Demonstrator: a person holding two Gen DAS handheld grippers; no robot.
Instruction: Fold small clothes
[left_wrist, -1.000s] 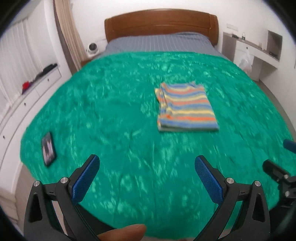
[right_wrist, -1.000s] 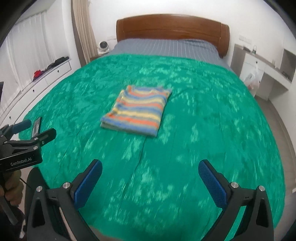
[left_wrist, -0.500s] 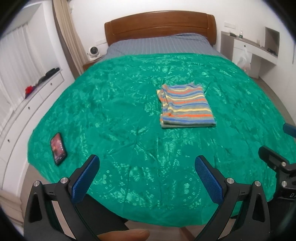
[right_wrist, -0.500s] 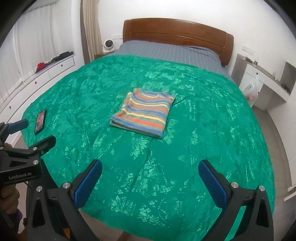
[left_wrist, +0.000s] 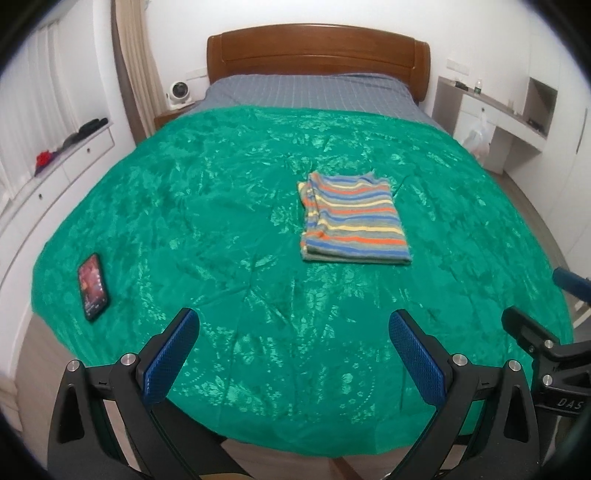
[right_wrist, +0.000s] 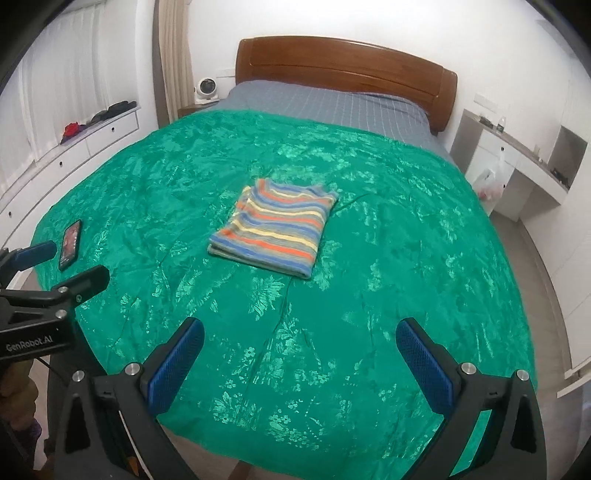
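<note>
A folded striped garment (left_wrist: 351, 218) in blue, orange, yellow and grey lies flat on the green bedspread (left_wrist: 221, 206) near the middle of the bed; it also shows in the right wrist view (right_wrist: 277, 229). My left gripper (left_wrist: 293, 325) is open and empty, held over the foot edge of the bed, well short of the garment. My right gripper (right_wrist: 299, 332) is open and empty too, also back at the foot of the bed. Each gripper shows at the edge of the other's view.
A phone (left_wrist: 93, 286) lies on the bedspread near its front left edge, also in the right wrist view (right_wrist: 70, 243). A wooden headboard (left_wrist: 317, 48) stands at the back. White drawers (left_wrist: 55, 173) run along the left, a desk (left_wrist: 509, 110) on the right.
Both grippers have pulled back from the bed and risen, so the garment looks farther away and the foot edge of the bedspread shows. The garment has not moved.
</note>
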